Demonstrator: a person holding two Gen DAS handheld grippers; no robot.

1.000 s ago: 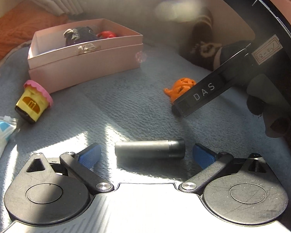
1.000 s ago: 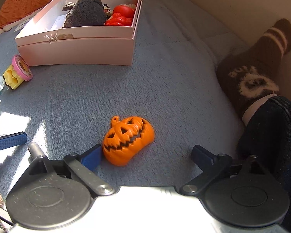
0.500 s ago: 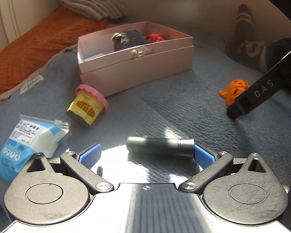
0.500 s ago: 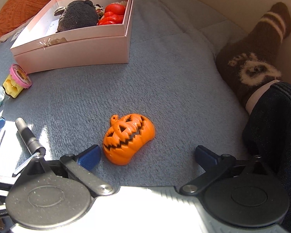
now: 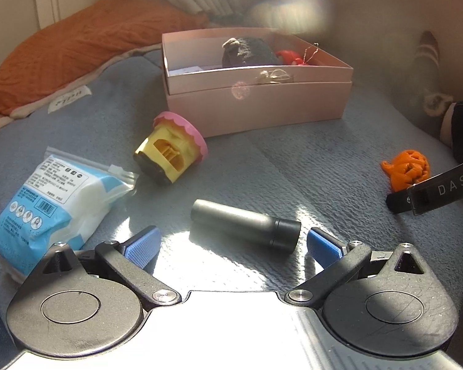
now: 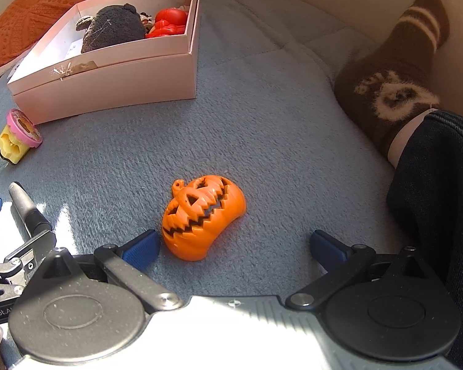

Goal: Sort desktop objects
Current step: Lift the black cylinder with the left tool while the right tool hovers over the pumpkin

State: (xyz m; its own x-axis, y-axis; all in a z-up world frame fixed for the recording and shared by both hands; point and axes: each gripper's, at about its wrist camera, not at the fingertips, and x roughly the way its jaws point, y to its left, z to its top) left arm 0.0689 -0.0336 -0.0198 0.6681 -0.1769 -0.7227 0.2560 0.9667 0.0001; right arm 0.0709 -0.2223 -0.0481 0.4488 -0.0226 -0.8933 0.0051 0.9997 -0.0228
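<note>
Both grippers' fingers were apart; black cylinder [image 5: 245, 225] at lower centre lay angled between left fingers [image 5: 322, 245], might roll off.

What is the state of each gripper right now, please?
Left gripper: open, holding nothing; black cylinder lies between its fingers.
Right gripper: open, holding nothing; orange pumpkin lies by its left finger.

Both hand-held grippers look alike: the left gripper [image 5: 231, 242] and the right gripper [image 6: 234, 245] each have black linkage arms with silver pivot screws, round black discs and ribbed blue pads [image 5: 140, 246]. At three o'clock from the left one, a black bar reads "DAS". The person wears a fuzzy brown sock [image 6: 392, 71] with pale stripes and dark trousers [image 6: 441, 191].
</note>
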